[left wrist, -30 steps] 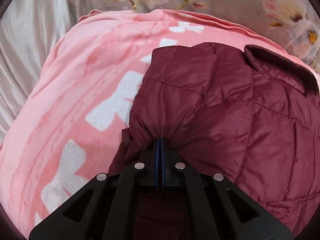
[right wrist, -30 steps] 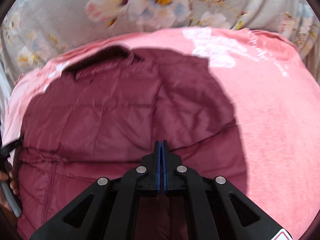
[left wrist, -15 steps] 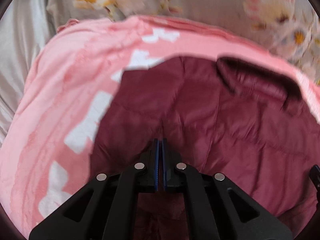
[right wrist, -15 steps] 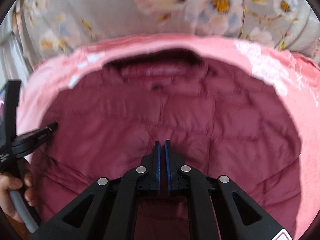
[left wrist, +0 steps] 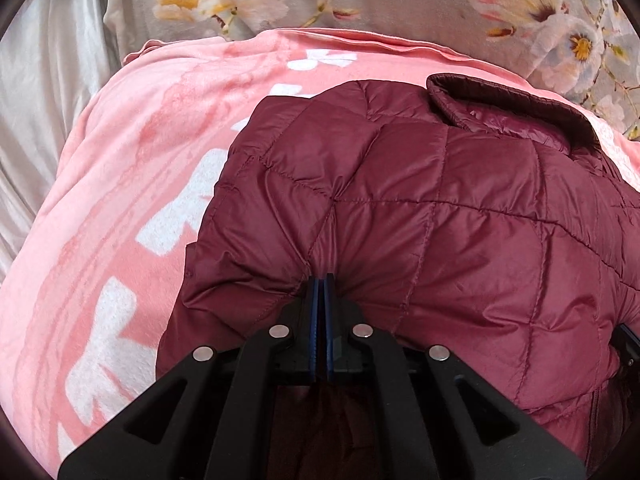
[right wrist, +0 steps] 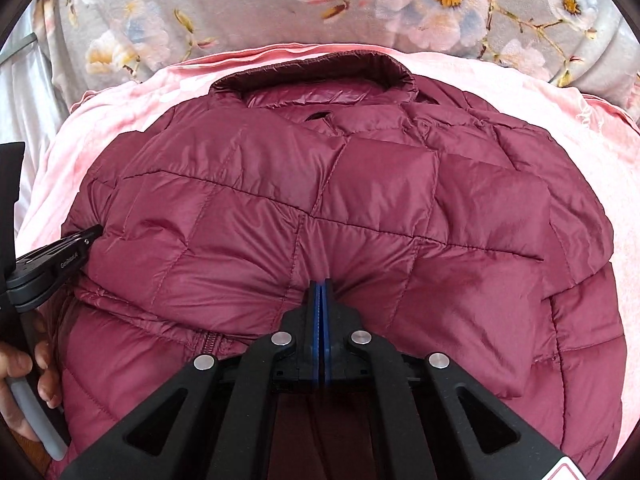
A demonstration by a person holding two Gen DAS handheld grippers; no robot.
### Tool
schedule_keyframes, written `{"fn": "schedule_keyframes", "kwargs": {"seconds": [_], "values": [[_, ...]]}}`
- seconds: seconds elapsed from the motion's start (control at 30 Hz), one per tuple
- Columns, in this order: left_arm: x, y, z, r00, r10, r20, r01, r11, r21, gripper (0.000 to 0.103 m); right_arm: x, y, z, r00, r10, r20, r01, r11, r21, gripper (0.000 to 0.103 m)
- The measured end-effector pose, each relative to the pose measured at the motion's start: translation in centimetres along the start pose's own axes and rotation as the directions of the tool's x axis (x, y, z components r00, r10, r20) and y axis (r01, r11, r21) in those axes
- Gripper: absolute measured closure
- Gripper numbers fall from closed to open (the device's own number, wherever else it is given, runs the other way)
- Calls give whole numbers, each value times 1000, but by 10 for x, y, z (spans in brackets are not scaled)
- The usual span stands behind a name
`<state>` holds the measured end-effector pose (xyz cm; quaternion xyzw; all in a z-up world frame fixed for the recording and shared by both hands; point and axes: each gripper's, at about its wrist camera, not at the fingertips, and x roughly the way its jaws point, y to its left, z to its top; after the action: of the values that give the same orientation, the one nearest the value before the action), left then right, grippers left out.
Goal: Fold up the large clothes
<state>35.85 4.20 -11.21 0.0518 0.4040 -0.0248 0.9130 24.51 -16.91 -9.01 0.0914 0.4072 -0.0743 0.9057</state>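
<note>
Plainly a fold is under way: the left tongs (left wrist: 323, 280) and right tongs (right wrist: 322, 284) are each clamped on a pinch of the jacket (right wrist: 320, 208), which lies on the pink blanket (left wrist: 132, 184) on the bed, collar (right wrist: 316, 76) toward the far edge. Next, I judge, both pinches should be carried together toward the collar and laid down level. The only writing is small lettering on the left tongs' arm, unreadable.

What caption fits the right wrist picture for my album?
Right gripper pinching the maroon puffy jacket on a pink blanket.
</note>
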Motion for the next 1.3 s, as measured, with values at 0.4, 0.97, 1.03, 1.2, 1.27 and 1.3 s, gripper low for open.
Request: {"fn": "schedule_keyframes", "kwargs": {"seconds": [0.4, 0.97, 1.03, 1.2, 1.27, 1.3], "values": [[-1, 3, 0, 999, -35, 15, 36, 999, -36, 101, -4, -14, 3, 997, 72, -1, -72, 996, 58, 102], [-10, -4, 101, 948, -305, 88, 317, 905, -282, 52, 22, -105, 131, 989, 57, 139, -101, 938, 332, 50], [11, -19, 110, 944, -326, 44, 324, 897, -301, 52, 41, -110, 137, 991, 65, 121, -103, 931, 350, 50], [48, -48, 115, 932, -361, -25, 335, 887, -319, 52, 81, -111, 141, 993, 102, 57, -116, 918, 378, 49], [60, -60, 115, 929, -366, -61, 333, 895, -298, 53, 88, -104, 142, 993, 114, 40, -120, 929, 350, 49], [64, -65, 115, 927, -367, -75, 332, 898, -290, 58, 89, -96, 144, 991, 132, 30, -135, 939, 316, 55]]}}
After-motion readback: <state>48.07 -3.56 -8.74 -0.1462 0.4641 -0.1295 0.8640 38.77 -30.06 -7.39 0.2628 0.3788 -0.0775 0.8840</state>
